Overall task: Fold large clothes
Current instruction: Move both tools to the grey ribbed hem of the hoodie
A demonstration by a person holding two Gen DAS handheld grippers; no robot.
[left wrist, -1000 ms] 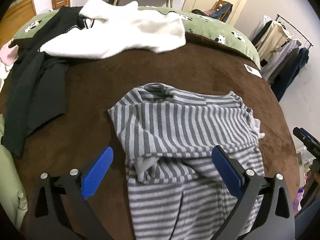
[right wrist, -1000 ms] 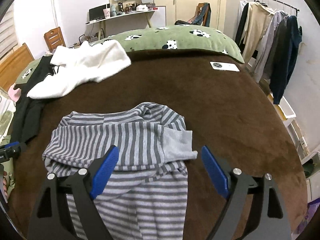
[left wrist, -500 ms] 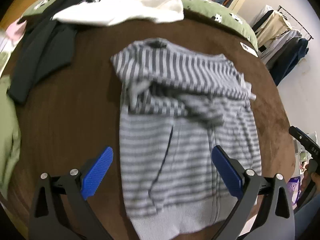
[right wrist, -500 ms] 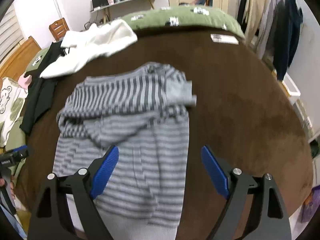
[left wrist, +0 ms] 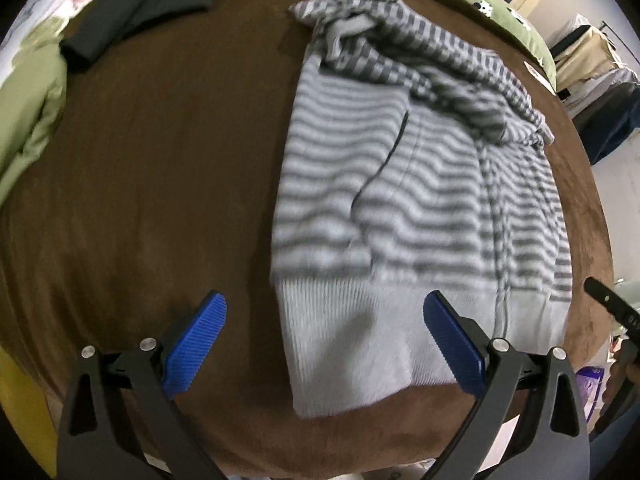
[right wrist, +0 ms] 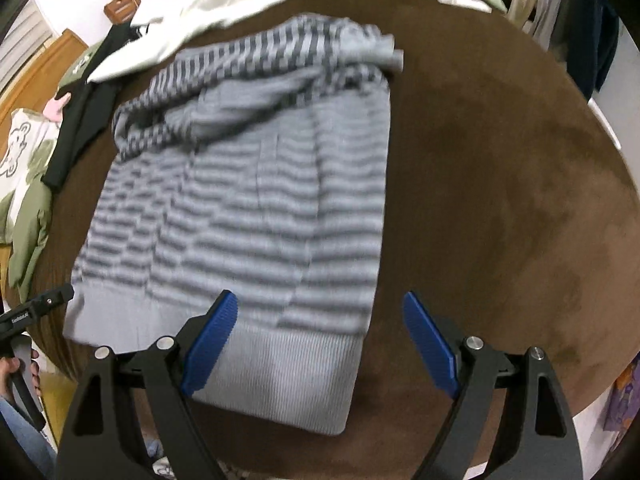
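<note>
the left gripper hung with its blue pads spread wide and empty above the near left corner of the striped sweater, and the right gripper hung just as wide and empty above the near right corner. the sweater lay flat on the brown blanket, its plain ribbed hem nearest, sleeves bunched at the far end. bare blanket stretched wide on both outer sides; a white garment and a black garment lay past the far edge.

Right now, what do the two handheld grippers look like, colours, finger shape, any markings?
Both are alike: the left gripper and right gripper have black angular frames with triangular cut-outs and silver screw heads. Each carries two bright blue ribbed pads on long flat fingers. In the right wrist view, the left gripper's black body bears small white lettering, too small to read. No cables show.
</note>
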